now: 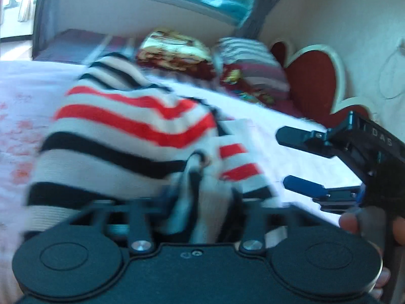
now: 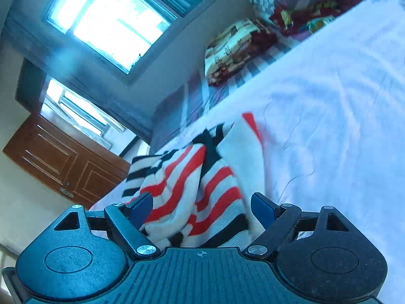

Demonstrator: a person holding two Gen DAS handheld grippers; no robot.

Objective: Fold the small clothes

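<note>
Two grippers stand over one striped sweater [image 1: 131, 131] that lies in a bunched heap on the white sheet of the bed [image 2: 329, 81]. The sweater has red, black and cream stripes. In the left wrist view its long axis runs from the near edge, close to the camera, away toward the pillows [image 1: 177, 50] at the head of the bed, and the stripes cross this axis. The left gripper [image 1: 200, 202] has its jaws spread apart; a fold of the cloth stands up between them, but the picture is blurred and I cannot tell if the pads touch it. The right gripper [image 1: 291, 159] shows at the right side of that view, held by a hand [image 1: 354, 224], with its jaws wide and nothing between the tips. In the right wrist view the blue pads [image 2: 141, 207] stand on both sides of the sweater's near end and do not press it.
</note>
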